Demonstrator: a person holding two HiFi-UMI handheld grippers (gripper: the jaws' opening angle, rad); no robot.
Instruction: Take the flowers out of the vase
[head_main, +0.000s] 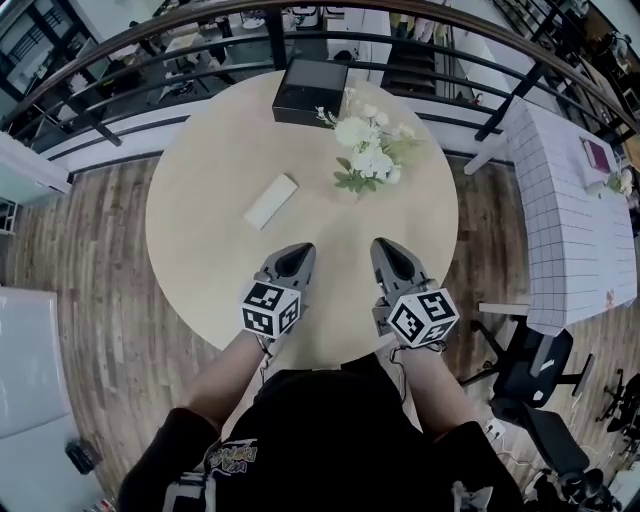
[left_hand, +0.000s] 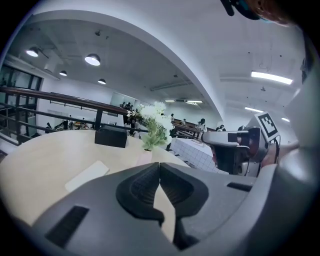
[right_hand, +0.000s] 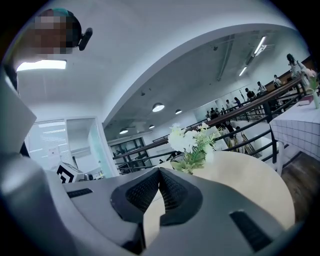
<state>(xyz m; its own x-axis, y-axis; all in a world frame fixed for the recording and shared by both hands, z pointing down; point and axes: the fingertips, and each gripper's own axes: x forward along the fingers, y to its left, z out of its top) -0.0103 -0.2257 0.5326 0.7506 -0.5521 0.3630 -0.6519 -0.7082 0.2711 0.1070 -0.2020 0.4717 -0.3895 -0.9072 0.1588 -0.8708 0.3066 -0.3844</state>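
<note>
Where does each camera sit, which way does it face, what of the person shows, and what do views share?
Head view: on the person's head, facing steeply down at the table; shows torso, forearms, left claw, right claw.
Left gripper view: on the left claw, facing across the table toward flowers and black box; shows that claw shut, plus the right claw.
Right gripper view: on the right claw, facing the flowers; shows that claw shut, the person's head above.
Shared: flowers and table in all three.
</note>
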